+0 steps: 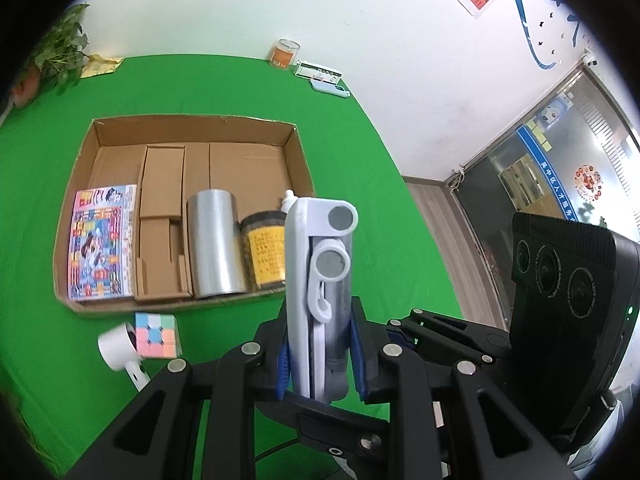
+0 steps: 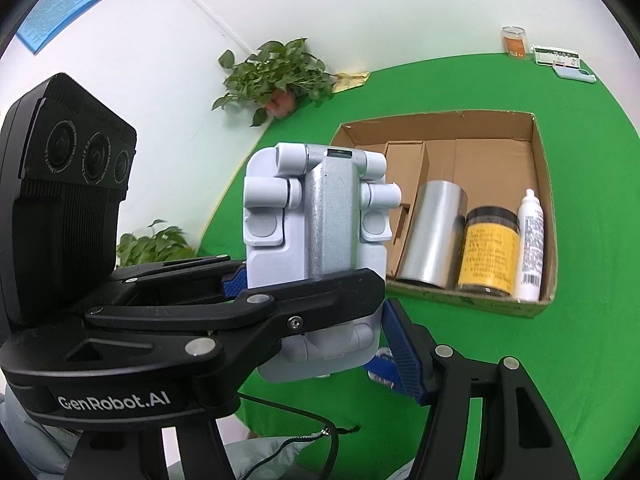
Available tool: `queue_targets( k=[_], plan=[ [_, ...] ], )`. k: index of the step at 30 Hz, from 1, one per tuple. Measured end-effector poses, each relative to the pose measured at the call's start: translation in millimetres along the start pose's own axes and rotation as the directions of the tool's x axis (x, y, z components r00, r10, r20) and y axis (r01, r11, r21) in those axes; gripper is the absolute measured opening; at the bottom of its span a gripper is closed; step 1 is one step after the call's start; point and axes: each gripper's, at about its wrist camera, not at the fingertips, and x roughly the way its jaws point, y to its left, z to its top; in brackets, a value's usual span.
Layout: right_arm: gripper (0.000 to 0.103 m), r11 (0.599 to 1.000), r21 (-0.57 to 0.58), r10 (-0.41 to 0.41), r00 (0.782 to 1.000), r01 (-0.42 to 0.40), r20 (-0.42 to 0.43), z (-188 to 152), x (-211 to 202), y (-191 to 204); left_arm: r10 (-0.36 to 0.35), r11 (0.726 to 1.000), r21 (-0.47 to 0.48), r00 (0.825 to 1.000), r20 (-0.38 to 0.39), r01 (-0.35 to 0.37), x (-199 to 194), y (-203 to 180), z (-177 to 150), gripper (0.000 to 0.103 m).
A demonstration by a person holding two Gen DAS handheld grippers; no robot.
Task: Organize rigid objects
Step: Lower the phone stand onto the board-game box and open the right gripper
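A folded white and grey phone stand [image 1: 316, 264] is held up above the green table. My left gripper [image 1: 320, 320] is shut on its thin sides, blue pads [image 1: 282, 360] pressing in. In the right wrist view the stand [image 2: 316, 208] faces me. My right gripper [image 2: 320, 344] is shut across its lower width, with one blue pad [image 2: 404, 356] against its right edge. The other pad is hidden behind the left gripper [image 2: 304, 284]. Beyond lies an open cardboard box [image 1: 96, 136] holding a silver cylinder [image 1: 214, 244], a yellow-labelled jar [image 1: 264, 252], a white bottle [image 2: 530, 244] and a colourful booklet [image 1: 102, 240].
A pastel puzzle cube [image 1: 156, 334] and a small white device [image 1: 118, 350] lie on the green table [image 1: 360, 168] in front of the box. An orange jar [image 1: 285, 53] and flat packs [image 1: 320, 74] sit at the far edge. Potted plants [image 2: 280, 76] stand by the wall.
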Motion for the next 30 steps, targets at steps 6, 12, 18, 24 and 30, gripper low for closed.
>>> queue_targets(
  k=[6, 12, 18, 24, 30],
  plan=[
    [0.061, 0.999, 0.015, -0.034, 0.998, 0.035, -0.052, 26.4, 41.7, 14.7, -0.044, 0.998, -0.035, 0.999, -0.022, 0.043, 3.5, 44.9, 12.7, 0.023],
    [0.061, 0.998, 0.011, -0.058, 0.986, 0.061, -0.157, 40.7, 99.6, 29.9, -0.088, 0.99, -0.116, 0.995, -0.042, 0.082, 10.6, 98.5, 7.1, 0.023],
    [0.061, 0.998, 0.003, -0.064, 0.968, 0.067, -0.243, 50.4, 154.5, 42.5, -0.121, 0.977, -0.182, 0.991, -0.062, 0.108, 15.8, 143.3, 5.3, 0.023],
    [0.061, 0.997, 0.032, -0.057, 0.959, 0.069, -0.276, 68.2, 211.9, 48.4, -0.119, 0.969, -0.226, 0.989, -0.088, 0.097, 26.4, 195.2, 20.1, 0.023],
    [0.061, 0.992, 0.115, -0.021, 0.956, 0.057, -0.294, 88.9, 272.3, 43.0, -0.114, 0.963, -0.258, 0.984, -0.134, 0.076, 43.4, 243.3, 38.9, 0.023]
  ],
)
